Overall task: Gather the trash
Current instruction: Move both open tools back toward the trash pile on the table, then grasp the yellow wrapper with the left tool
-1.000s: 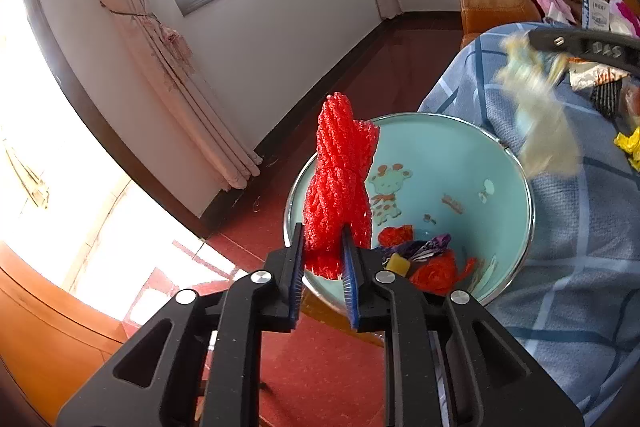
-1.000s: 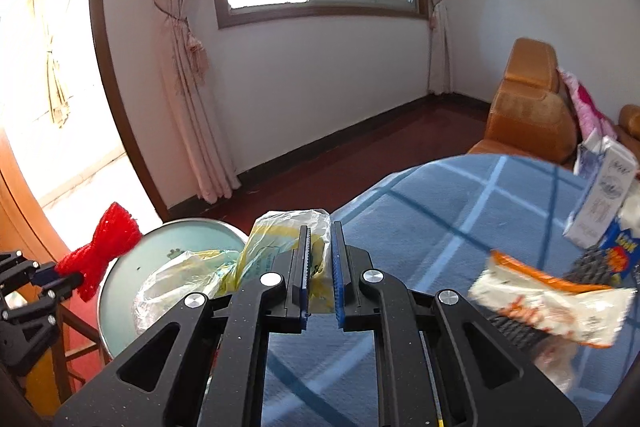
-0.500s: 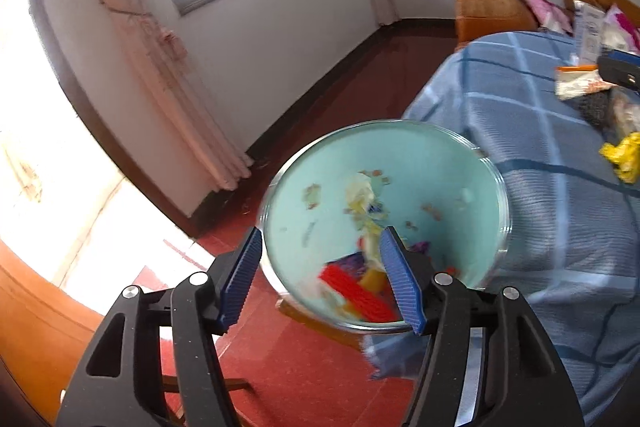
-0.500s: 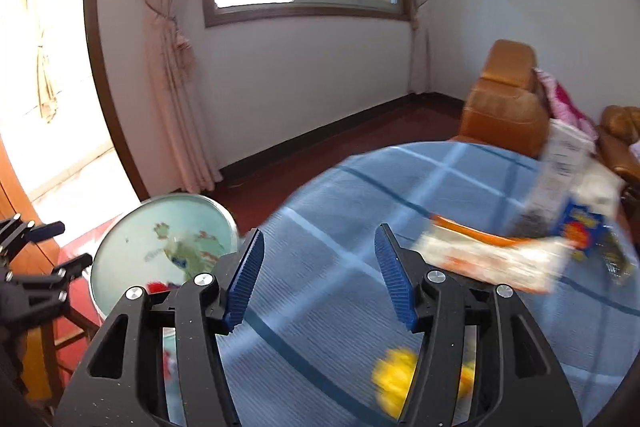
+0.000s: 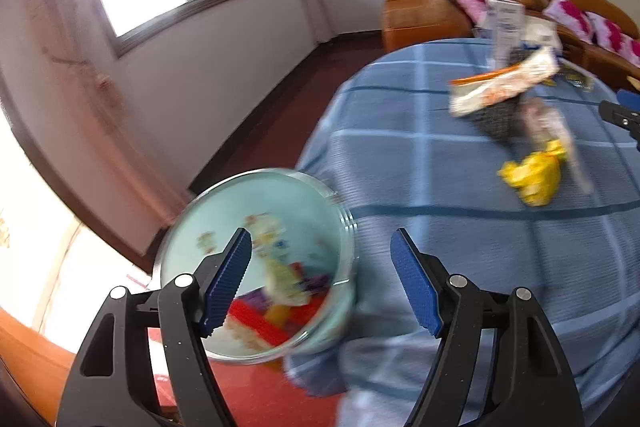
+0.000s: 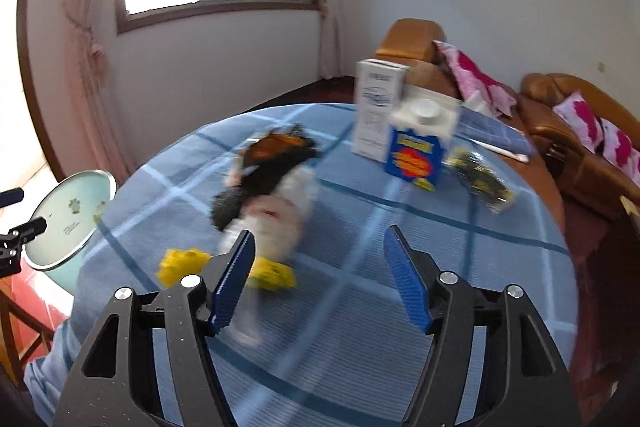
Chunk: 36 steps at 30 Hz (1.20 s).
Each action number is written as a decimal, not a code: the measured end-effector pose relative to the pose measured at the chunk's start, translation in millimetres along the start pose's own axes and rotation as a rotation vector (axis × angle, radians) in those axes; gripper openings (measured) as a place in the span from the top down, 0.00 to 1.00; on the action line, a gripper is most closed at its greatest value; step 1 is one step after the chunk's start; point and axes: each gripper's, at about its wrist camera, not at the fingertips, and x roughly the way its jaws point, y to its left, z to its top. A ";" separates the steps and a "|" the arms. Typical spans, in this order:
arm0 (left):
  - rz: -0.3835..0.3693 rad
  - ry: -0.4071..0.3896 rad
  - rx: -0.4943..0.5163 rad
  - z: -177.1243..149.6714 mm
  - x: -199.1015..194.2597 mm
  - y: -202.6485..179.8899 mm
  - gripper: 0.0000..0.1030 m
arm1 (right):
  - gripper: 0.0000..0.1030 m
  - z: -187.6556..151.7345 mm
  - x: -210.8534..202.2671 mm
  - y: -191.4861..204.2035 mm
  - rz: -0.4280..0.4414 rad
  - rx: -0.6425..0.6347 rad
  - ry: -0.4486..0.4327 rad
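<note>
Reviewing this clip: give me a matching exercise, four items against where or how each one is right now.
Items:
1. basin
2. yellow wrapper
3. blue carton
4. left tool

States:
A. open, empty
B. standing upright on the table
C. beside the table, holding trash
D. crumpled on the tablecloth

Pairs: 1-C, 2-D, 3-B, 4-A

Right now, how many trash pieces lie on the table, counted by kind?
Boxes: 2, white box, blue carton.
Bags and wrappers: 4, orange-white bag, clear bag, yellow wrapper, dark wrapper.
Black mesh: 1.
Total: 7, though blur makes the pile uncertain.
</note>
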 end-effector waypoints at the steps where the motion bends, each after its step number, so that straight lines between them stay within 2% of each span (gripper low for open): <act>1: -0.014 -0.002 0.009 2.2 0.5 -9.3 0.31 | 0.32 -2.7 -3.4 -10.2 -0.016 0.022 -0.004; 5: -0.085 -0.017 0.030 15.2 0.7 -44.8 0.31 | 0.30 -16.6 -15.3 -38.1 -0.059 0.058 0.002; 13: -0.178 -0.030 0.091 38.2 11.3 -117.4 0.32 | 0.27 -45.1 -28.8 -77.4 -0.124 0.109 0.003; 15: -0.211 -0.010 0.095 40.2 19.3 -128.4 0.38 | 0.26 -51.3 -29.0 -86.4 -0.131 0.128 0.008; 16: -0.226 0.005 0.100 40.4 25.2 -134.4 0.44 | 0.25 -54.5 -28.9 -90.7 -0.133 0.136 0.009; 17: -0.231 0.021 0.103 39.9 31.2 -138.5 0.55 | 0.25 -58.0 -29.1 -93.7 -0.136 0.144 0.010; 20: -0.282 0.060 0.103 39.0 42.5 -144.6 0.74 | 0.24 -65.8 -29.4 -98.0 -0.132 0.153 0.014; 23: -0.296 0.059 0.108 38.8 42.4 -145.4 0.80 | 0.23 -68.1 -29.0 -98.2 -0.132 0.147 0.011; 28: -0.309 0.031 0.122 40.3 25.7 -138.1 0.81 | 0.23 -69.5 -28.2 -97.1 -0.126 0.153 0.012; 33: -0.226 0.004 0.205 36.2 4.7 -124.6 0.81 | 0.22 -68.3 -28.6 -95.9 -0.131 0.154 0.010; 36: -0.243 -0.016 0.194 36.6 -9.1 -112.2 0.81 | 0.22 -68.9 -28.8 -92.7 -0.135 0.143 0.007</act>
